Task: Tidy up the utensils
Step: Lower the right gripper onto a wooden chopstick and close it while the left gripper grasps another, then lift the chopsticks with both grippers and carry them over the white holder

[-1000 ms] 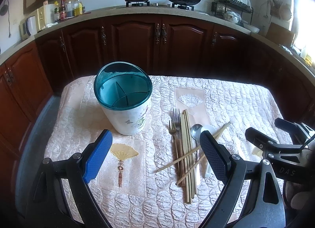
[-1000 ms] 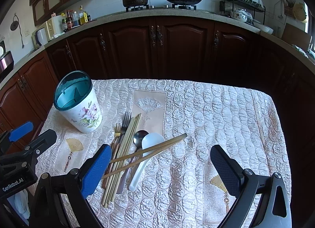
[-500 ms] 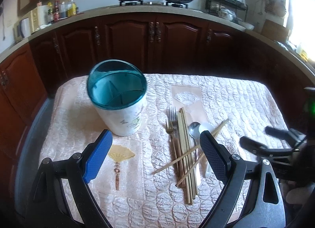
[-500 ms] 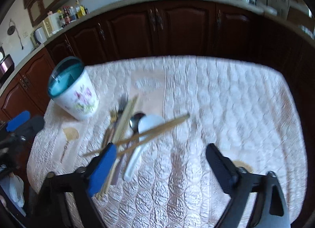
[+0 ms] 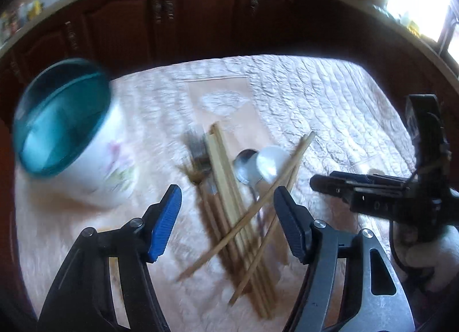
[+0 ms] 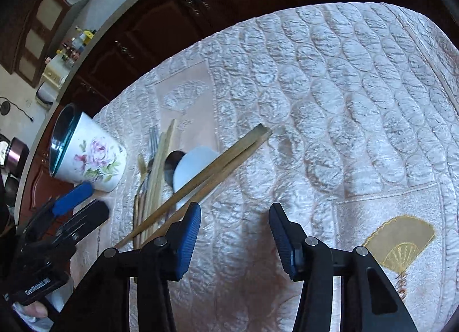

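A white floral utensil holder point(image 5: 86, 142) with a teal rim stands on the quilted table at the left; it also shows in the right wrist view point(image 6: 86, 157). Beside it lies a pile of utensils: bamboo chopsticks point(image 5: 229, 188), forks point(image 5: 198, 157), a metal spoon point(image 5: 243, 165) and a white ceramic spoon point(image 5: 272, 160). Two crossed chopsticks point(image 6: 212, 171) lie over the white spoon point(image 6: 192, 165). My left gripper point(image 5: 226, 223) is open and empty, low over the pile. My right gripper point(image 6: 233, 234) is open and empty, just right of the pile.
The table wears a pale quilted cloth point(image 6: 344, 102) with gold fan motifs point(image 6: 401, 246). Dark wooden cabinets point(image 5: 200, 16) run behind it under a counter. The right gripper's body point(image 5: 387, 197) shows at the right of the left wrist view, the left one's point(image 6: 57, 228) at the left of the right wrist view.
Both grippers have dropped and moved in toward the utensil pile, staying open. The right view has tilted. The utensils and holder have not moved.
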